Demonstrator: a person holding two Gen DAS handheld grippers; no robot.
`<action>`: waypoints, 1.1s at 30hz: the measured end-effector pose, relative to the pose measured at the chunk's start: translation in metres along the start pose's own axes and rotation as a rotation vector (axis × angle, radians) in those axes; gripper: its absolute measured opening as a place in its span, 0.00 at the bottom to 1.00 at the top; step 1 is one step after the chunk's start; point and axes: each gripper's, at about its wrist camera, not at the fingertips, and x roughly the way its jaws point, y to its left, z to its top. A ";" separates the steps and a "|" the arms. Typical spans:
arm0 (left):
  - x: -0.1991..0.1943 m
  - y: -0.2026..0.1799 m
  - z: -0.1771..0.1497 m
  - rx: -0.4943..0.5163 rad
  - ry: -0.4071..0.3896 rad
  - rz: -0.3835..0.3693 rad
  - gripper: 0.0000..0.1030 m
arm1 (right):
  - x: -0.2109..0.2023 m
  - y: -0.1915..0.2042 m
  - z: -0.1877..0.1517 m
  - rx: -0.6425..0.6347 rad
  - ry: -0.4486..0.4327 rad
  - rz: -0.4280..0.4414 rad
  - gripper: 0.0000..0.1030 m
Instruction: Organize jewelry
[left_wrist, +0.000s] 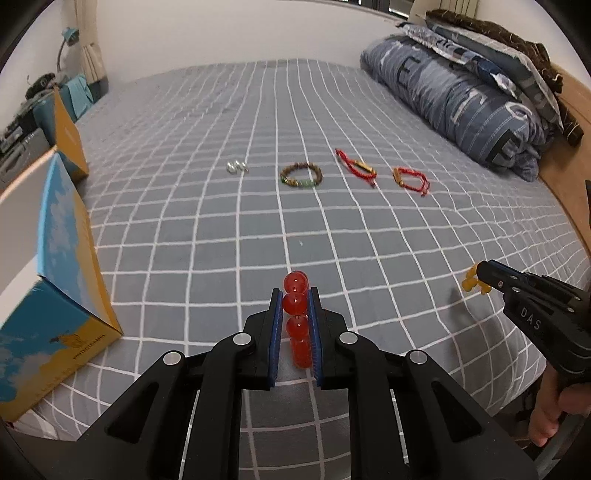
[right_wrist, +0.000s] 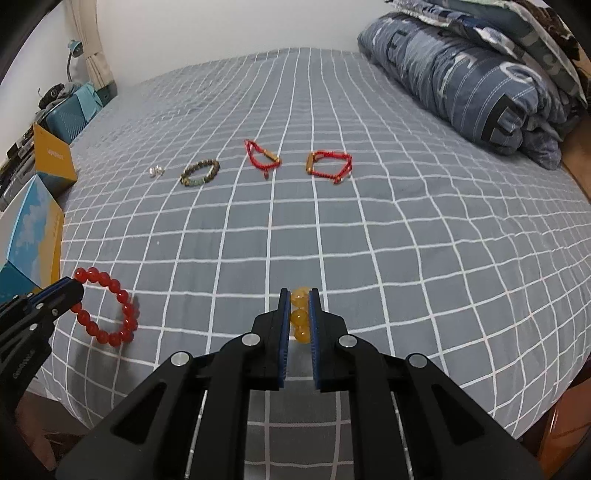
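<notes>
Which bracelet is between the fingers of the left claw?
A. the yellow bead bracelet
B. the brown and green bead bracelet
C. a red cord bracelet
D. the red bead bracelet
D: in the left wrist view the left claw is closed on the red bead bracelet; the yellow bead bracelet sits in the right claw.

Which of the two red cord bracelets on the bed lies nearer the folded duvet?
The right-hand cord bracelet, spread into a wide loop with its gold tube at its left end. The other cord bracelet lies beside the brown bead bracelet.
</notes>
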 end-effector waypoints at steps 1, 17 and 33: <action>-0.003 0.001 0.001 -0.001 -0.010 0.003 0.12 | -0.002 0.001 0.001 0.001 -0.011 -0.003 0.09; -0.037 0.015 0.024 -0.020 -0.137 0.043 0.12 | -0.021 0.027 0.022 -0.032 -0.100 -0.004 0.09; -0.044 0.056 0.046 -0.078 -0.137 0.118 0.12 | -0.036 0.073 0.063 -0.074 -0.145 0.026 0.09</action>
